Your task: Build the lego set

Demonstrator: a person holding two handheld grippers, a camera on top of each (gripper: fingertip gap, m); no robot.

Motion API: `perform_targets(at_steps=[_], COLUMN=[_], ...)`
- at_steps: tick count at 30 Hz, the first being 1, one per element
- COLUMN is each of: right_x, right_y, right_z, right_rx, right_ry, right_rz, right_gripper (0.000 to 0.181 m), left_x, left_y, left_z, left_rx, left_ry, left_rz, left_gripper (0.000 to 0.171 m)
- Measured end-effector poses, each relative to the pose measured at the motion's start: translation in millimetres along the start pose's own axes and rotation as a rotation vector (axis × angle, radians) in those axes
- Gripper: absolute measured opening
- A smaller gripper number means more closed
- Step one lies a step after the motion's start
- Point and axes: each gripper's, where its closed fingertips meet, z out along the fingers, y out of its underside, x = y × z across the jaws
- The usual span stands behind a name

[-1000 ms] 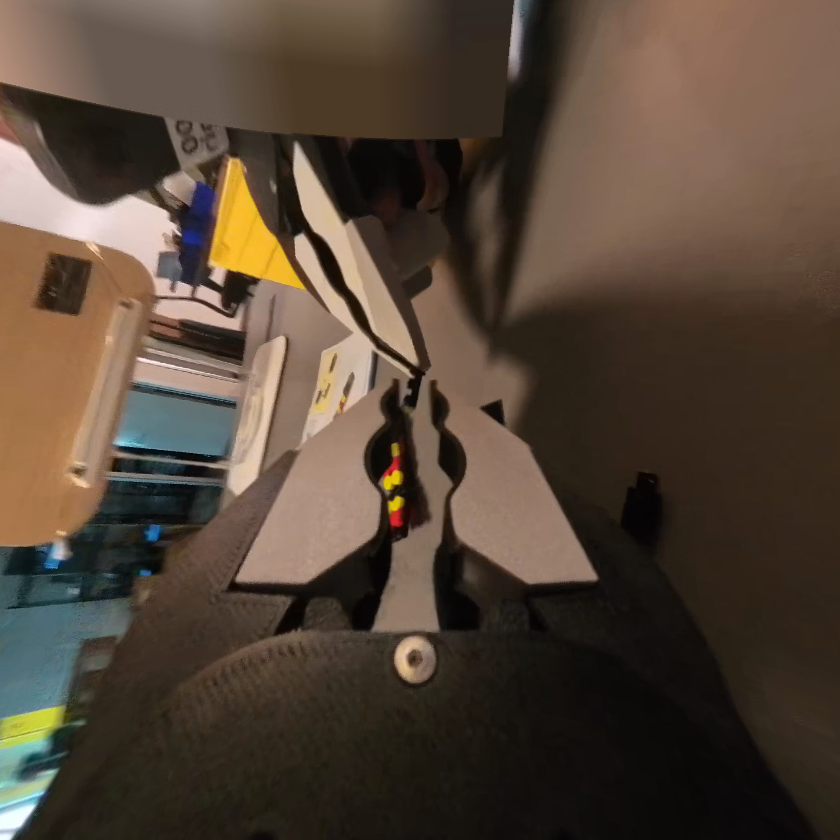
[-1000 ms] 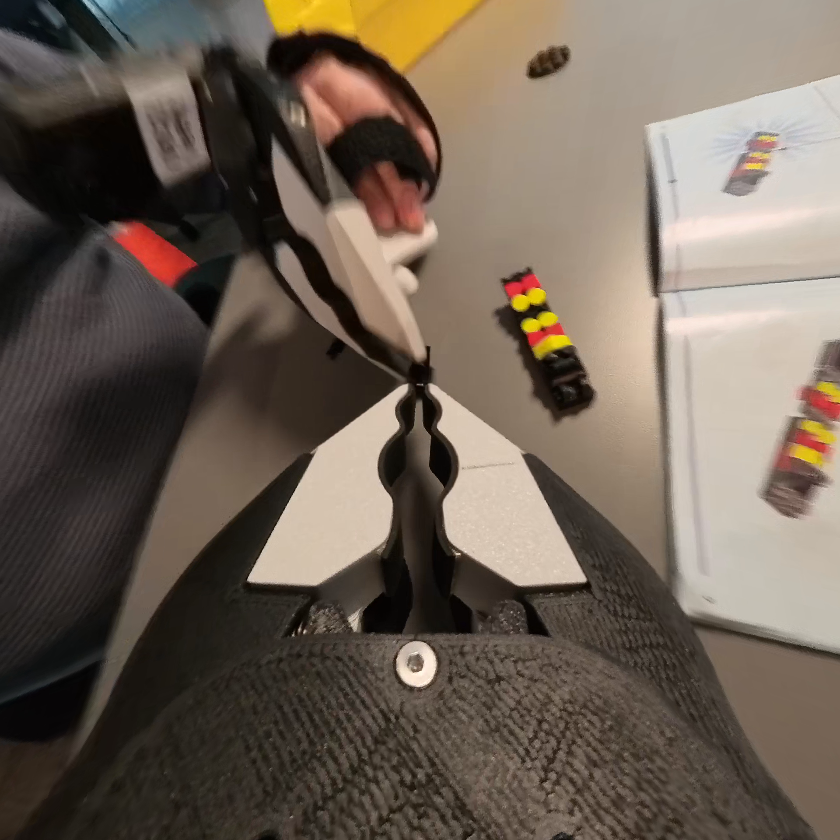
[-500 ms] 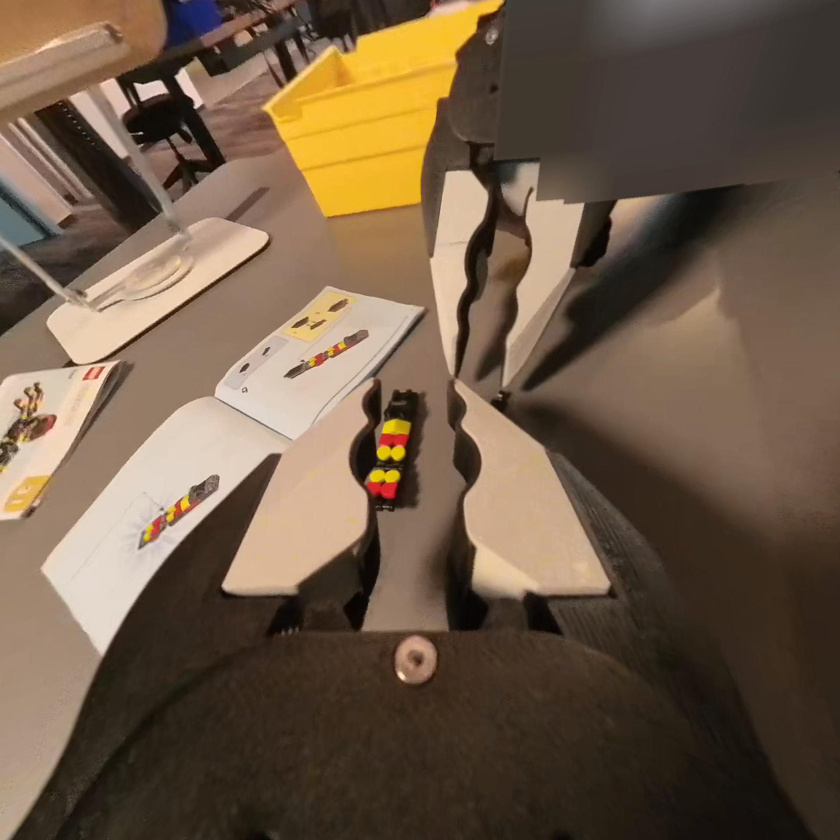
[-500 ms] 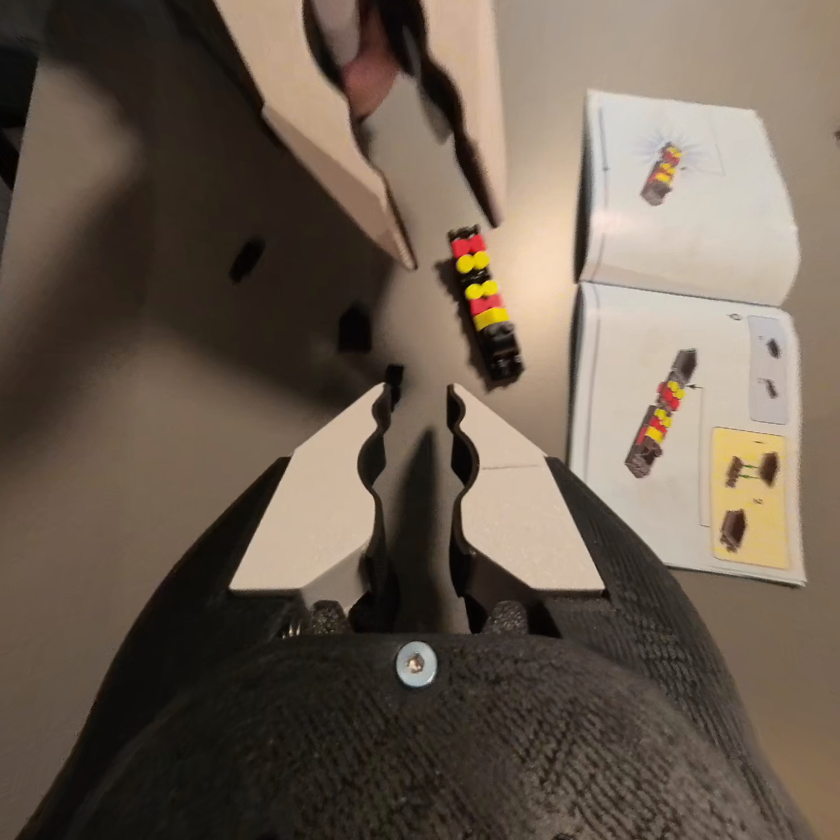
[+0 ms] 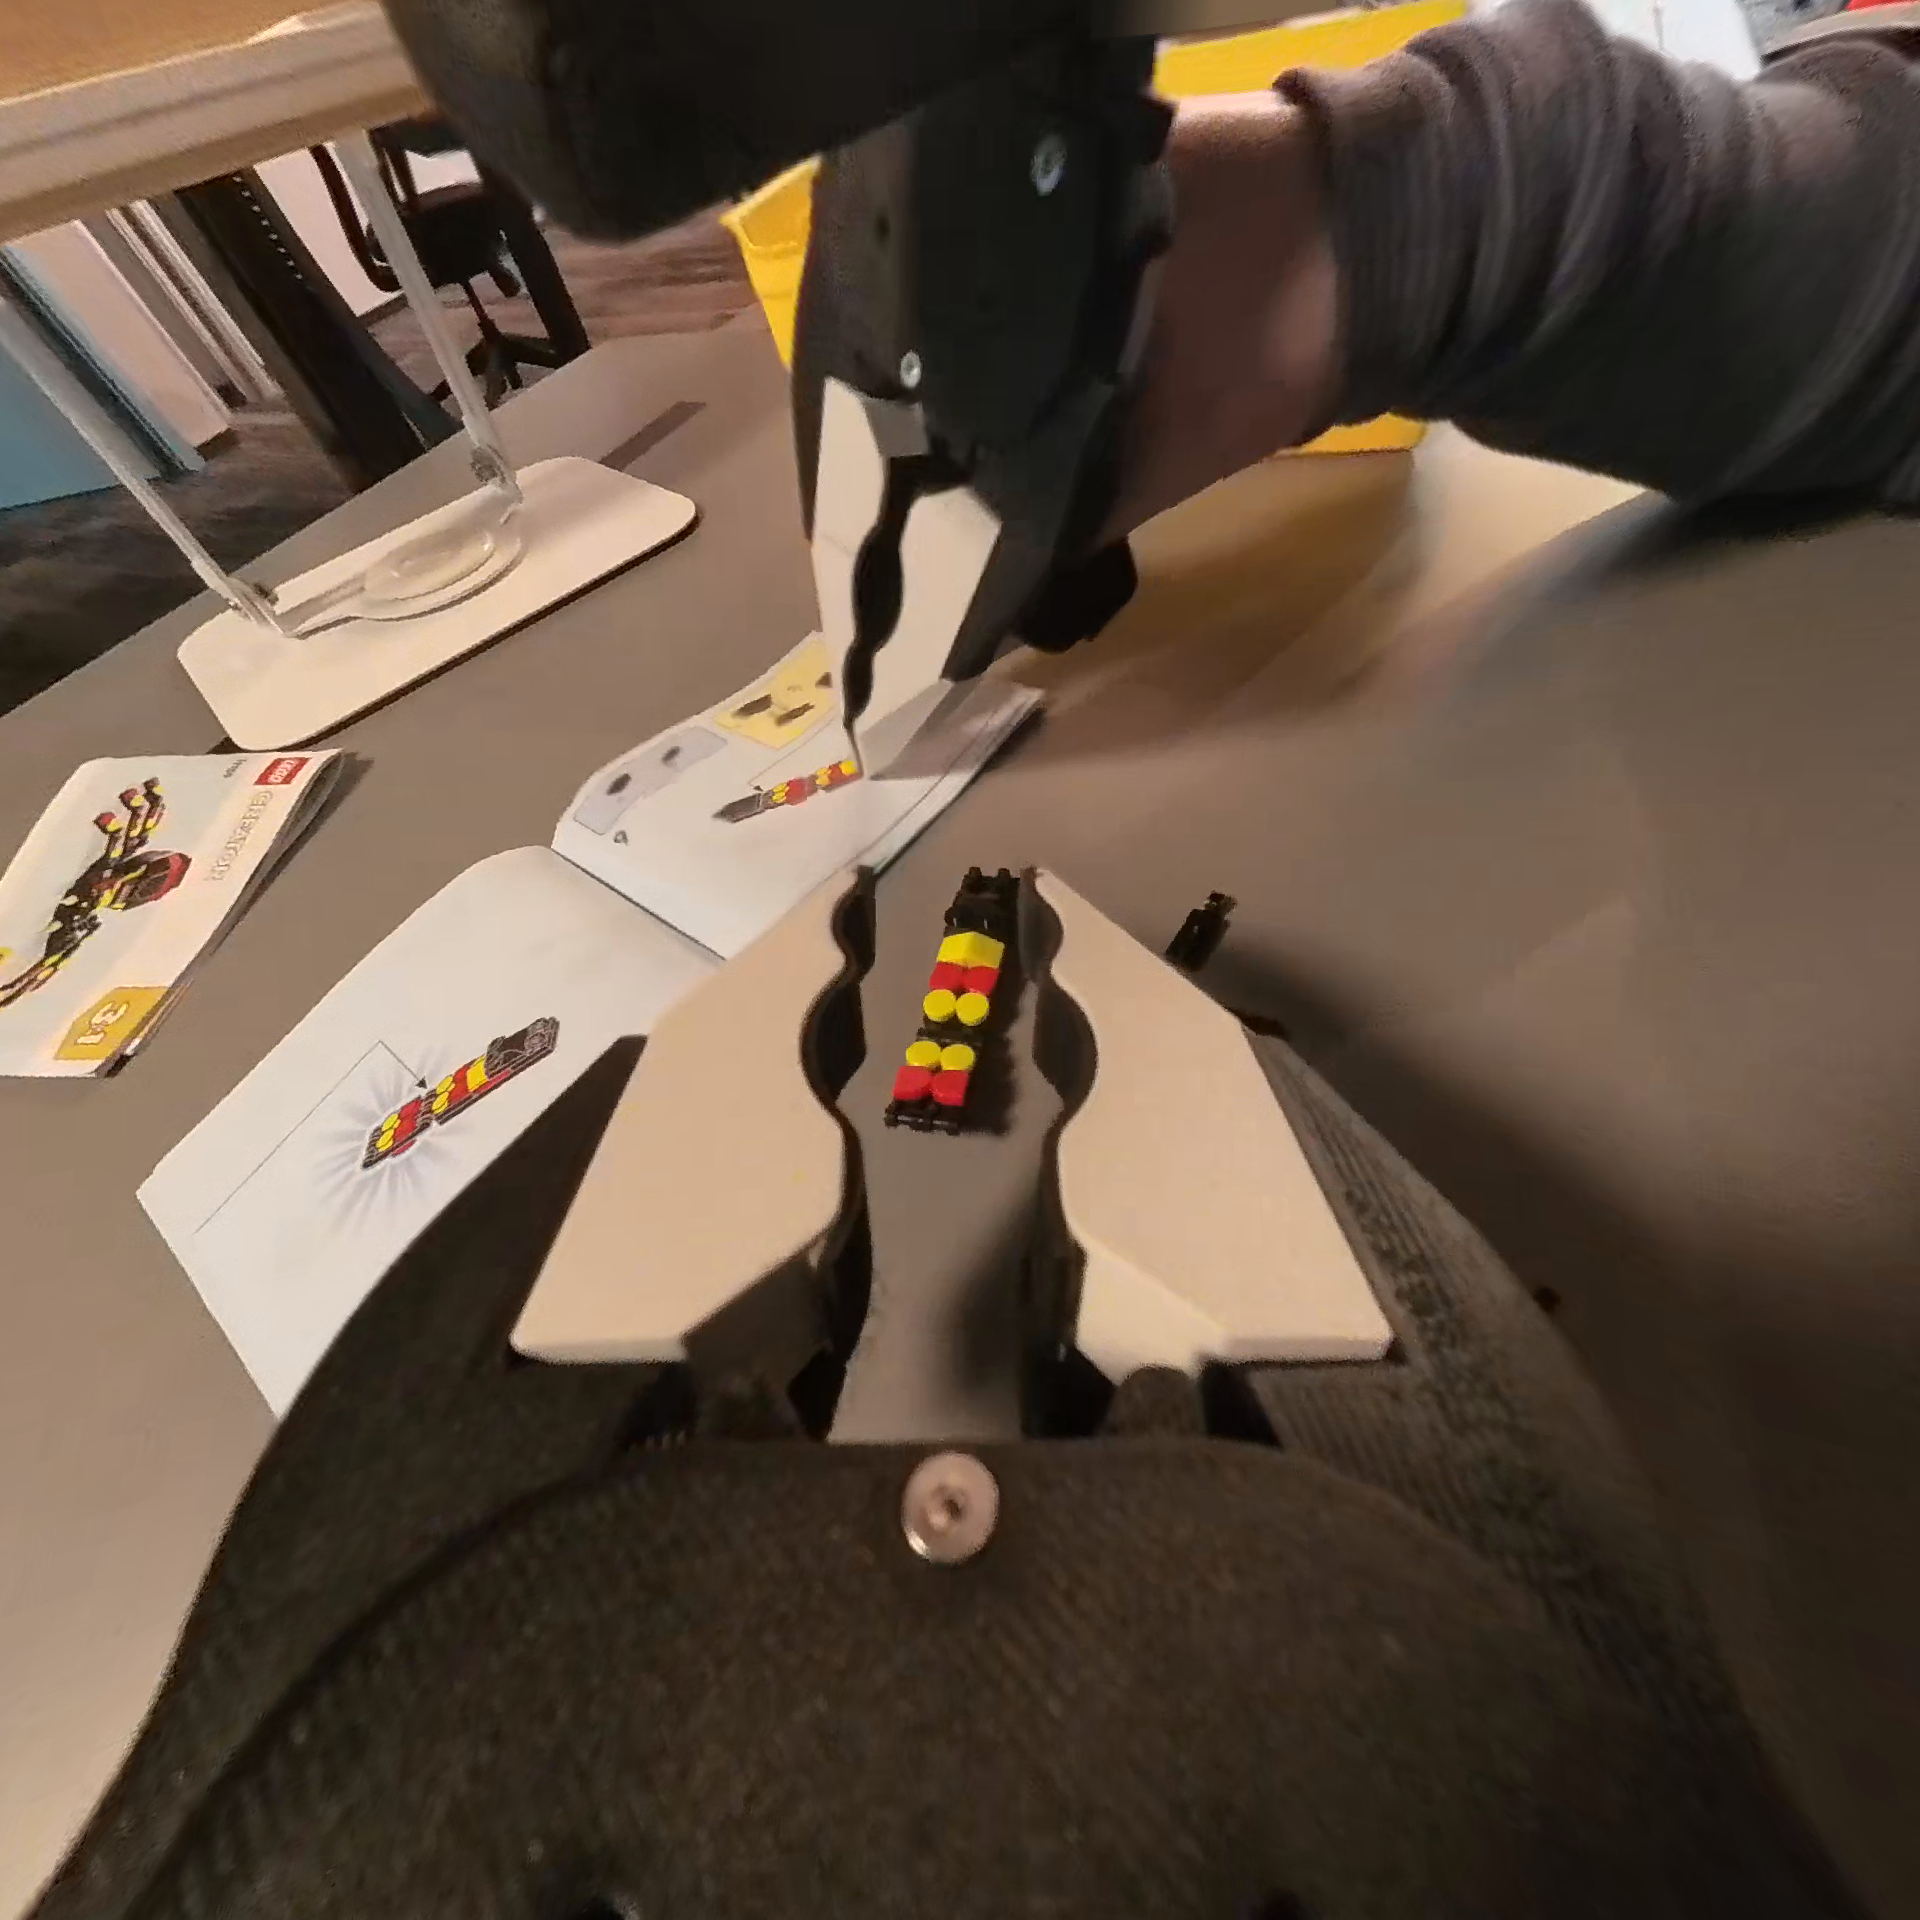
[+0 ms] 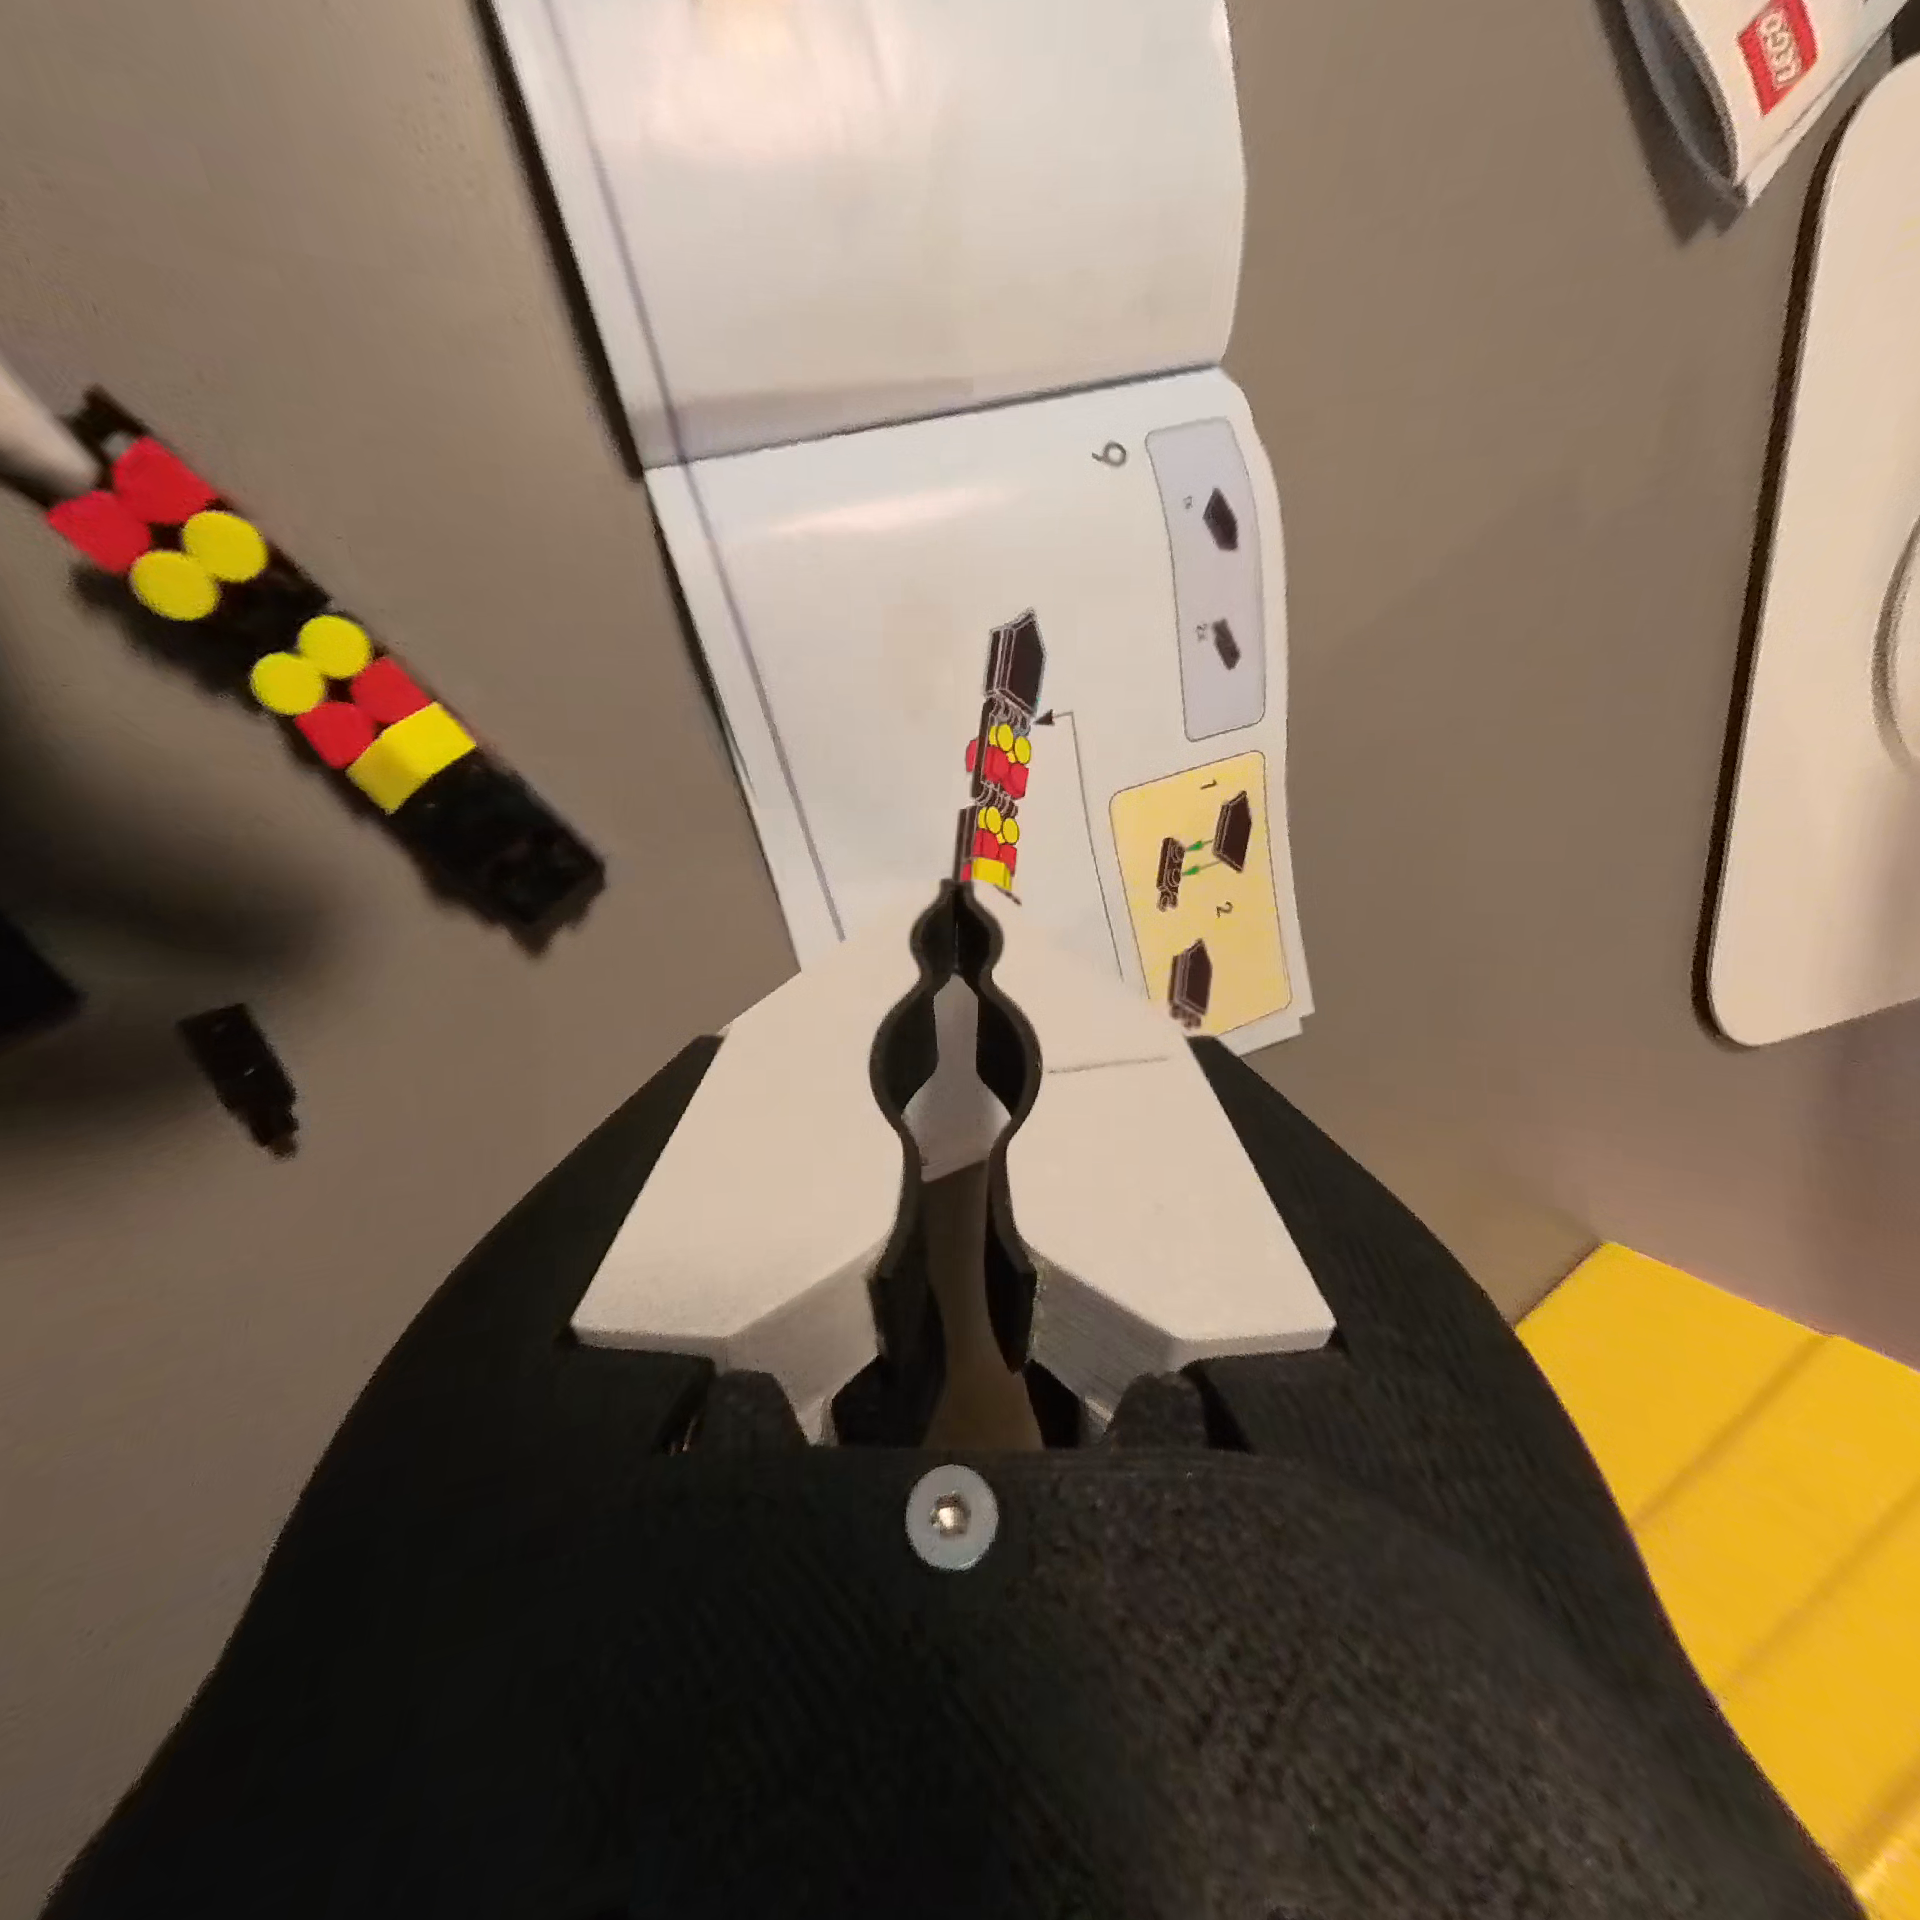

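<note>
Left tongs (image 5: pixel 945 883) released, jaws spread, straddling lego strip (image 5: pixel 951 1013) without visible contact; strip flat on grey counter (image 5: pixel 1558 935), black base with red and yellow studs, black end pointing away. Right finger (image 5: pixel 1174 1122) just beside strip's far end, gap on left side wider. Small black loose piece (image 5: pixel 1200 928) lying just right of right finger, apart from strip.

Right tongs (image 6: pixel 954 896) clenched, tips meeting, nothing seen between them; hovering over open instruction booklet (image 6: pixel 914 540), tips above lower page near its printed model. Same tongs (image 5: pixel 857 727) seen from left wrist: pointing down at booklet's far page, contact with paper unclear. Grey sleeve (image 5: pixel 1558 260) behind.

Strip (image 6: pixel 312 665) left of booklet, bare counter between. Second booklet (image 5: pixel 135 904), closed, toward counter's left side. White mat (image 5: pixel 436 603) with clear stand behind booklets, near far edge. Yellow bin (image 6: pixel 1714 1507) by right tongs. Open counter to the right of strip.
</note>
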Motion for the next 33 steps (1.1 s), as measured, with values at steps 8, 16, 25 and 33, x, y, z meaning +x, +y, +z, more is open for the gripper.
perform_targets(at_steps=[8,16,25,33], right_x=[5.4,4.4,-64.5,-110.5], right_y=[-5.7,-6.1,-29.0,10.2], right_z=[4.4,3.6,-52.0,-58.3], right_rx=[-0.002,0.020,0.533,0.573], right_ry=[-0.010,0.001,-0.296,-0.633], right_rz=[0.040,0.030,-0.124,-0.177], right_gripper=[0.000,0.000,0.000,0.020], left_x=[1.0,22.7,54.9,65.5], left_y=[1.4,5.4,36.4,46.3], left_z=[0.4,-0.2,-0.6,1.7], left_rx=[-0.004,-0.049,-0.244,-0.301], left_ry=[0.007,0.158,0.381,0.454], left_rz=[0.012,0.101,0.118,0.152], left_gripper=[0.023,0.031,0.034,0.024])
